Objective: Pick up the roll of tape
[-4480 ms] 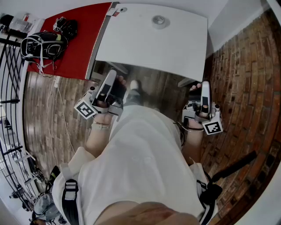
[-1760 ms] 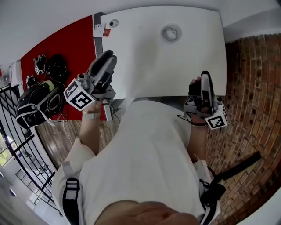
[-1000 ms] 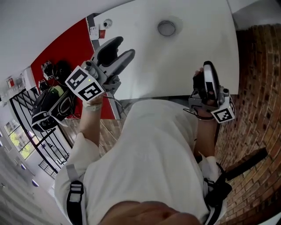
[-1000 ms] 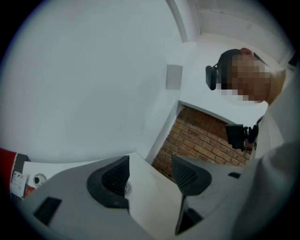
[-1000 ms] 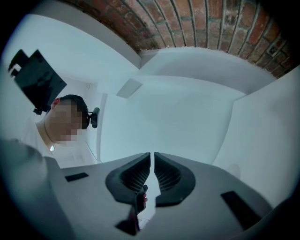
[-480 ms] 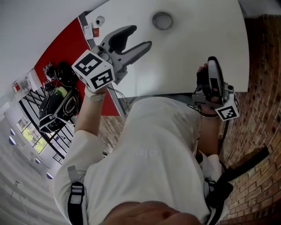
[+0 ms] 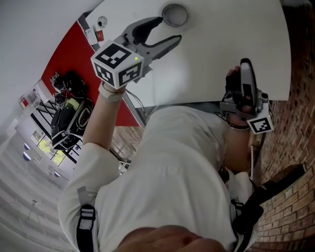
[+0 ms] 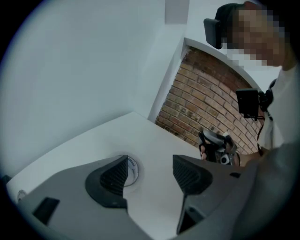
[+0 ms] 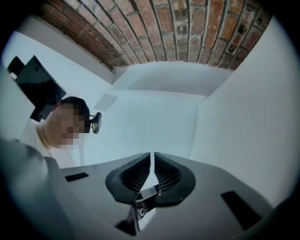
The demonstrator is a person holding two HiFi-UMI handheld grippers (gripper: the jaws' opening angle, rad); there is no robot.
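The left gripper [image 8: 150,164] has its two fingers spread wide, and they have just been opening. Nothing is between them, only bare white table [image 7: 231,44]. The roll of tape [image 7: 174,15] lies flat on that table, just past the finger tips. In the left gripper view it peeks out from behind one finger and is partly hidden. The fingers are not touching it.

The right gripper [image 9: 152,159] has its fingers almost together, with just a thin slit between them. It holds nothing. It sits near the table's near edge, well apart from the tape.

Beside the table is a red surface [image 7: 69,59] with dark things on it, too small to tell.
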